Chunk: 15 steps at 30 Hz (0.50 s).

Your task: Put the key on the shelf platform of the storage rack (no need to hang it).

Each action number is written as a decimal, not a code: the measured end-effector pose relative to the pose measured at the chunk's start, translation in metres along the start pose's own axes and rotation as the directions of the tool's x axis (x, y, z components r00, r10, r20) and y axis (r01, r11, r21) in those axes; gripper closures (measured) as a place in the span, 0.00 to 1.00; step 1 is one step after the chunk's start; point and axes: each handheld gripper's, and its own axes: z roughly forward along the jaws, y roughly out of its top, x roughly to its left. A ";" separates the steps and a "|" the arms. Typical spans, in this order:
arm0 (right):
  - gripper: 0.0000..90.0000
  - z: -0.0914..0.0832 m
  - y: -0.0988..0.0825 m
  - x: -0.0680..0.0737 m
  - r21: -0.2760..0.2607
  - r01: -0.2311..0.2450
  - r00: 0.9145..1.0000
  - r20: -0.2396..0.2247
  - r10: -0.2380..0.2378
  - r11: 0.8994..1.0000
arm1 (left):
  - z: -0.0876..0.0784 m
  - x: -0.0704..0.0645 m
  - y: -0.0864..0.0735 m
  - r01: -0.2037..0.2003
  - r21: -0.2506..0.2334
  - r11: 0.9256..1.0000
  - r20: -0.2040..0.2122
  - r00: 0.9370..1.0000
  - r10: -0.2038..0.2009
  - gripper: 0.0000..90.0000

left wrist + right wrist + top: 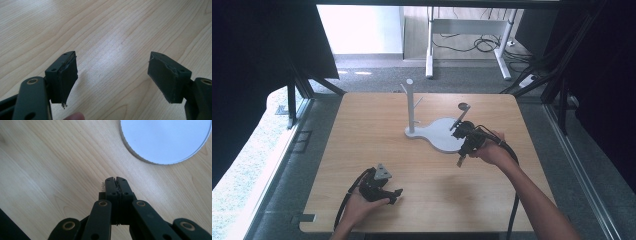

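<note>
High view first: nearest the person's edge of the light wooden table (362,130), the left hand (362,205) cups the black left gripper (393,196), which lies low on the bare wood with its grey three-cornered plate (383,173) on top. Left gripper view has its jaws standing wide apart over plain wood grain, nothing between them, and a fingertip (74,116) at the bottom edge.

Farther up and to the right, the right hand (492,150) holds the black right gripper (462,145) at the near right edge of a flat white rounded base plate (439,132). Right gripper view shows its jaws pressed together with nothing held, just short of the plate's ribbed rim (140,157), the tips over wood.

Beyond that, a white upright post with short side pegs (410,105) rises from the plate's narrow left end. A small dark round hole (463,106) sits in the tabletop behind the plate.
</note>
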 end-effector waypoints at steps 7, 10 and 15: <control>1.00 0.002 0.013 -0.008 -0.019 -0.023 1.000 -0.021 0.022 1.000 | -0.001 0.001 0.000 0.004 0.000 1.000 0.000 1.000 -0.004 0.27; 1.00 0.002 0.019 -0.011 -0.025 -0.022 0.999 -0.028 0.022 0.999 | -0.001 0.001 0.000 0.005 -0.002 1.000 0.001 1.000 -0.005 0.27; 1.00 0.002 0.027 -0.016 -0.022 -0.033 0.999 -0.034 0.032 0.999 | -0.002 0.002 0.000 0.008 -0.004 1.000 -0.001 1.000 -0.008 0.27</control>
